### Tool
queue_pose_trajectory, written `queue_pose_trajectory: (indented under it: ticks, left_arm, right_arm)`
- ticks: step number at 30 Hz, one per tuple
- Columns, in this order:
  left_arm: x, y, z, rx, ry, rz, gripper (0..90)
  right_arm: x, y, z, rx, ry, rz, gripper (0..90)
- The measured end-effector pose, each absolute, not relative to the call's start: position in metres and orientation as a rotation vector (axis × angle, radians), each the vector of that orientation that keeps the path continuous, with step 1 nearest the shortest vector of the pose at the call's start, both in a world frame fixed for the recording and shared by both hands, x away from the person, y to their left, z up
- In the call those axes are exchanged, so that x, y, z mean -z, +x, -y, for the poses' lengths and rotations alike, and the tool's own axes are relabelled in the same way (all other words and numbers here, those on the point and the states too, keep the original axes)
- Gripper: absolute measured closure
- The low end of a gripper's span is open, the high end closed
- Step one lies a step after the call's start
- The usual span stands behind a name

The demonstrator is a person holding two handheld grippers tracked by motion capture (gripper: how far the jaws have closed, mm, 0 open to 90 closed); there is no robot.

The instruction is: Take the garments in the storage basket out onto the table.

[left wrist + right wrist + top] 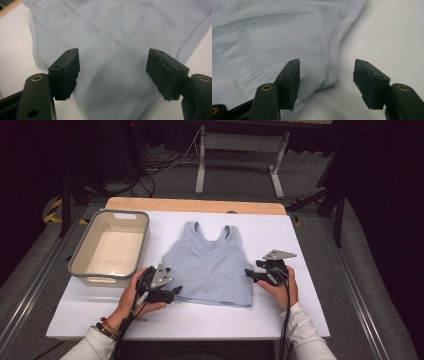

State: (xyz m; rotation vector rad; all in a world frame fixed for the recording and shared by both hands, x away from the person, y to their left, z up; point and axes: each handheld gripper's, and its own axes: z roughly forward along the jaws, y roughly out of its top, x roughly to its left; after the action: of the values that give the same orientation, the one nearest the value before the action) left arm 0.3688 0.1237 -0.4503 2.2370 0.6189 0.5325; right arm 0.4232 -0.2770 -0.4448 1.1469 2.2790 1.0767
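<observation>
Best done by lowering both tongs evenly and pinching only the top's fabric at matching spots, so nothing bunches or skews

White table [300, 235] bearing all; grey bin [80, 255] at far left corner, empty

Pale blue top [212, 265] spread flat at table's middle, straps toward far edge, hem toward near edge

Left tongs [176, 291] at top's near left corner, jaws wide apart over cloth, gripping nothing. In the left gripper view, fabric [112, 50] between the jaws

Right tongs [248, 273] just beside top's right edge, jaws apart, empty; seamed edge [335, 50] between jaws
</observation>
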Motion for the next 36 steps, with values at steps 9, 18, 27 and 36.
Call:
queue_pose_trajectory:
  ticks: [9,18,27,36]
  left_arm:
    - [0.467,0.358,-0.147,-0.378,2.252,-0.654,48.4]
    - [0.466,0.356,-0.144,-0.436,2.285,-0.617,86.6]
    - [0.464,0.347,-0.142,-0.407,2.311,-0.550,87.4]
    - [0.461,0.331,-0.141,-0.379,2.302,-0.512,87.4]
  right_arm:
    - [0.456,0.431,0.282,-1.100,1.222,-2.342,52.0]
    - [0.453,0.429,0.279,-1.075,1.198,-2.363,73.9]
    - [0.442,0.424,0.286,-1.093,1.194,-2.342,75.3]
    - [0.437,0.414,0.291,-1.075,1.182,-2.339,74.8]
